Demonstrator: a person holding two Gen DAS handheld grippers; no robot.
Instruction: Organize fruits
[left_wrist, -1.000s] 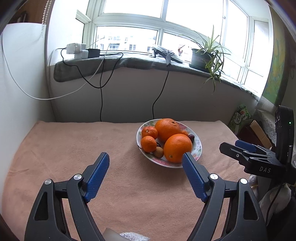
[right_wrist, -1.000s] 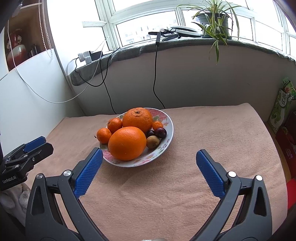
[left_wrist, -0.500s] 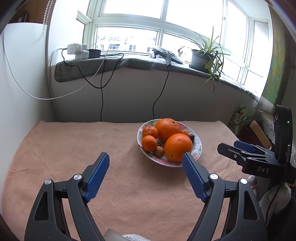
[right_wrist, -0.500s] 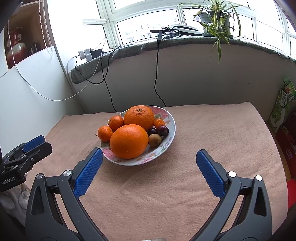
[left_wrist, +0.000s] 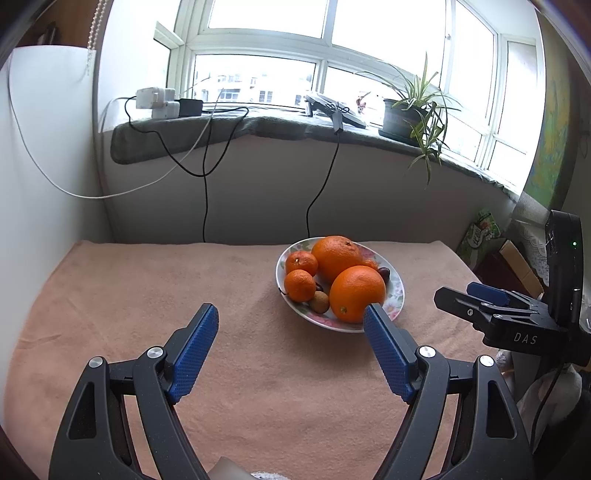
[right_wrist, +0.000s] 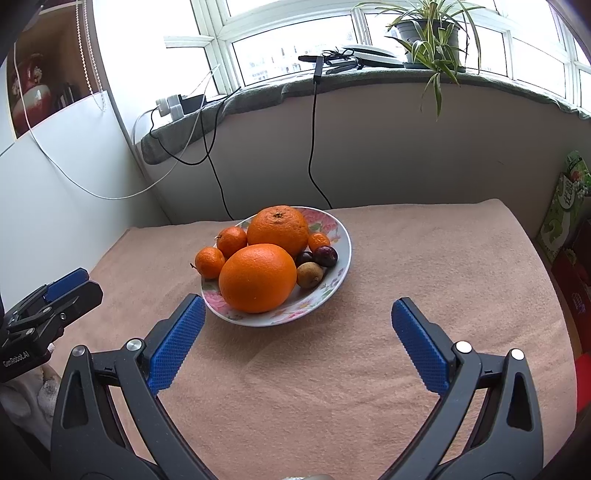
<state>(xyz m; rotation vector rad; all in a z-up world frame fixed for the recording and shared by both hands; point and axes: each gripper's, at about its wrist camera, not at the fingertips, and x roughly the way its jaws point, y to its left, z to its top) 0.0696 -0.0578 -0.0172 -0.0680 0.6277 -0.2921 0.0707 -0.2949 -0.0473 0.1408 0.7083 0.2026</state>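
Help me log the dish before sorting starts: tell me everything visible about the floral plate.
The floral plate is a shallow, glossy white dish, ceramic by its look, with pink flowers and green leaves around the rim. It sits flat on the peach cloth, heaped with two large oranges, small mandarins, dark plums and a brown kiwi. Neither gripper touches it.

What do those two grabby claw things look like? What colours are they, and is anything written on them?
Both claws look alike. The left gripper and the right gripper each have two black plastic arms with triangle-shaped holes, silver round bolts, and bumpy blue pads on the inside. Seen side-on, the right one says "DAS" in white, with a tiny green light on its black box, and the left one says "GenRobot.AI".
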